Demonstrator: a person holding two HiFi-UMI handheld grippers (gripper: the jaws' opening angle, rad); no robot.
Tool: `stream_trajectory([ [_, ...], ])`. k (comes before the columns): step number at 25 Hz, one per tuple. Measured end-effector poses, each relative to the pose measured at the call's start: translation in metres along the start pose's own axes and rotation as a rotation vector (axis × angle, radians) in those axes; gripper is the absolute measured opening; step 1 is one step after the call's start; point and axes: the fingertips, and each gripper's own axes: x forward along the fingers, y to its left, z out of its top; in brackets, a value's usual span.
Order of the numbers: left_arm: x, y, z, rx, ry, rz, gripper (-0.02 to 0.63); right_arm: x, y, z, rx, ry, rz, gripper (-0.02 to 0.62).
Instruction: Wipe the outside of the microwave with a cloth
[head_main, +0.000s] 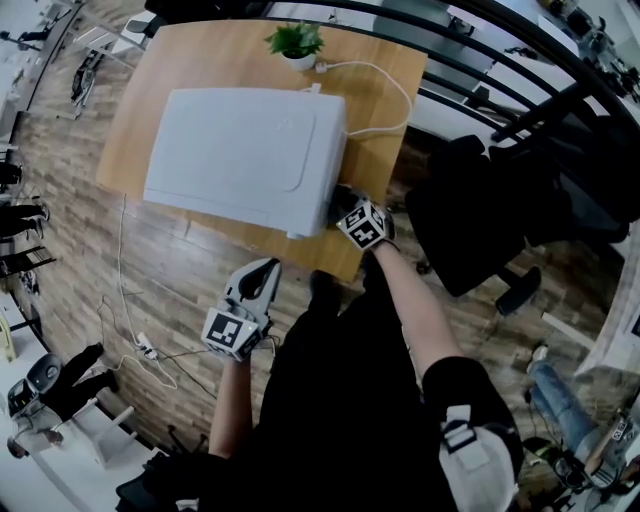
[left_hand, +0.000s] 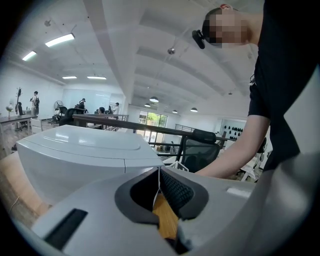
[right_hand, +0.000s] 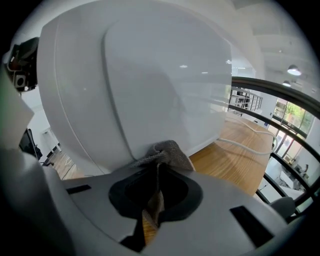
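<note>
- Right tool (right_hand: 157, 175): jaws clamped on a bunched fold of grey cloth (right_hand: 165, 151). The wad stands proud of the tips, so fabric rather than the tool's shell meets the casing.
- Cloth: pressed against the lower side wall of the microwave (right_hand: 150, 80), just above the bench (right_hand: 240, 160). Judged placement: on the wall for a wiping pass.
- Left tool (left_hand: 159, 186): jaws together with nothing between them, held off the bench's front edge, apart from the casing. Judged idle, since one tool can carry the cloth.
- Microwave: white, door closed, set square on the wooden bench, its side wall near the bench's end and so within reach of the right tool.
- Potted plant (head_main: 296, 42) and white cable (head_main: 385, 85): behind the microwave, well apart from the wiped wall.
</note>
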Motion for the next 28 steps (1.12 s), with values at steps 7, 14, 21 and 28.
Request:
stream_trajectory([
  [7, -0.009, -0.002, -0.009, 0.014, 0.008, -0.027, 0.009, -0.005, 0.013, -0.004, 0.034, -0.011, -0.027, 0.011],
  [14, -0.019, -0.002, -0.009, 0.028, 0.006, -0.057, 0.009, -0.010, 0.026, -0.006, 0.048, -0.016, -0.054, 0.011],
  [21, -0.032, -0.004, -0.012, 0.052, 0.004, -0.095, 0.009, -0.017, 0.043, -0.017, 0.059, -0.015, -0.079, 0.011],
  [28, -0.047, -0.002, -0.017, 0.066, -0.003, -0.118, 0.009, -0.021, 0.056, -0.020, 0.065, -0.019, -0.108, 0.011],
])
